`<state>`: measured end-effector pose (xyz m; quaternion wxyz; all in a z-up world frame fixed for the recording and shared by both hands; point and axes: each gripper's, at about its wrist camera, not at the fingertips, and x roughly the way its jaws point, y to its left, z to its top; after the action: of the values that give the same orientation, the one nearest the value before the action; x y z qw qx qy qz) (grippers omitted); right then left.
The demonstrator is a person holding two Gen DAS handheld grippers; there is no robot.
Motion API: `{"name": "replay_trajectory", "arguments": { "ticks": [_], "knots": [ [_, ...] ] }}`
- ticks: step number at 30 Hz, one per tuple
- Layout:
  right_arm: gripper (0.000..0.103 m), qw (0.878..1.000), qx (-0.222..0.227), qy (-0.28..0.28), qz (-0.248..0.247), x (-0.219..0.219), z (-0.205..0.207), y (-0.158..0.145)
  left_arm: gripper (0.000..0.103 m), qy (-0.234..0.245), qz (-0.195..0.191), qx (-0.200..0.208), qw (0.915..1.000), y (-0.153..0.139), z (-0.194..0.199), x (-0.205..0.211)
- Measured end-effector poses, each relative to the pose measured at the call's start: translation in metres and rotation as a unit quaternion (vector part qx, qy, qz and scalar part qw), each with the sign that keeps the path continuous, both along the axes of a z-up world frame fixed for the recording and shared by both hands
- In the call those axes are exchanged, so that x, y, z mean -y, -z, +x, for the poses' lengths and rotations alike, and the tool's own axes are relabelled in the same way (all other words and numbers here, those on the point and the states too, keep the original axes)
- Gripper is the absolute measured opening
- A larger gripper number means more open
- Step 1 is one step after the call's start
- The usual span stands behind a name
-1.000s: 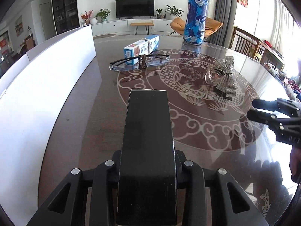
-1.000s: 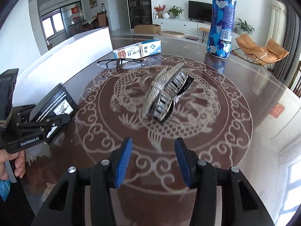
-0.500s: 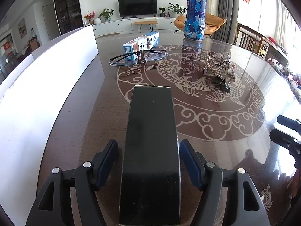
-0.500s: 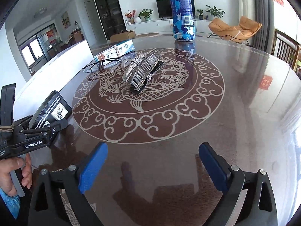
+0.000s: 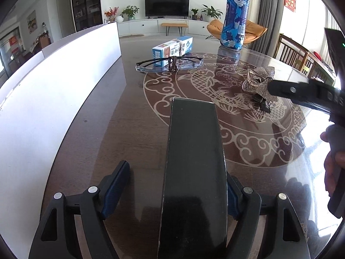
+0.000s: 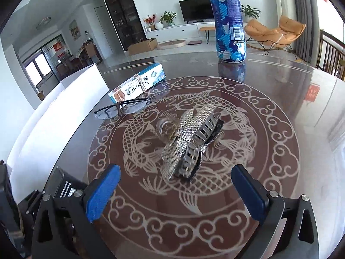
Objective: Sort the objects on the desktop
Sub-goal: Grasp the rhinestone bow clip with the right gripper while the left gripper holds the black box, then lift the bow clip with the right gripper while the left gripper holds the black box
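Observation:
A long black box (image 5: 194, 161) lies on the patterned table (image 5: 129, 118) between the jaws of my left gripper (image 5: 174, 172). Those jaws are opening: the left pad stands clear of the box, and the right pad is mostly hidden behind its edge. My right gripper (image 6: 174, 172) is wide and still opening. The near end of a glittery bow hair clip (image 6: 189, 138) lies between its blue fingertips (image 6: 103, 192), untouched. In the left wrist view a right-gripper finger (image 5: 286, 90) reaches in over the hair clip (image 5: 261, 82).
Folded glasses (image 5: 170, 64) lie in front of a blue-and-white carton (image 5: 172, 49). A tall blue camouflage bottle (image 5: 235, 19) stands at the far edge. A white box wall (image 5: 54, 86) runs along the left. A person's hand (image 5: 332, 166) holds the right gripper.
The left jaws have opened off the black box, which stays on the table. The right jaws have spread wide and come in close around the hair clip's near end.

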<state>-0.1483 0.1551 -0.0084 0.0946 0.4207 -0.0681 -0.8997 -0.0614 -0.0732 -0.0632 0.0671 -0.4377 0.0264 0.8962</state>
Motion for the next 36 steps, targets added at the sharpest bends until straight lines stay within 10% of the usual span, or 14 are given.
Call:
{"name": "replay_trajectory", "arguments": {
  "ticks": [6, 9, 12, 25, 36],
  "knots": [
    [0.1, 0.996, 0.042, 0.05, 0.066, 0.02, -0.053, 0.024, 0.077, -0.004, -0.007, 0.001, 1.0, 0.001, -0.001, -0.001],
    [0.066, 0.996, 0.026, 0.044, 0.074, 0.013, -0.05, 0.025, 0.08, -0.005, -0.009, 0.002, 0.9999, 0.001, -0.002, -0.001],
    [0.058, 0.997, 0.017, 0.018, 0.079, 0.007, -0.039, 0.025, 0.088, -0.012, -0.008, 0.008, 0.9999, 0.002, -0.004, 0.001],
    [0.059, 0.994, 0.001, -0.057, 0.088, -0.022, 0.097, 0.026, 0.09, -0.012, -0.01, 0.009, 0.9998, 0.003, -0.005, 0.001],
    [0.097, 0.993, 0.021, -0.037, 0.111, -0.02, 0.101, 0.031, 0.103, -0.013, -0.012, 0.022, 0.9996, 0.006, -0.005, 0.001]
  ]
}}
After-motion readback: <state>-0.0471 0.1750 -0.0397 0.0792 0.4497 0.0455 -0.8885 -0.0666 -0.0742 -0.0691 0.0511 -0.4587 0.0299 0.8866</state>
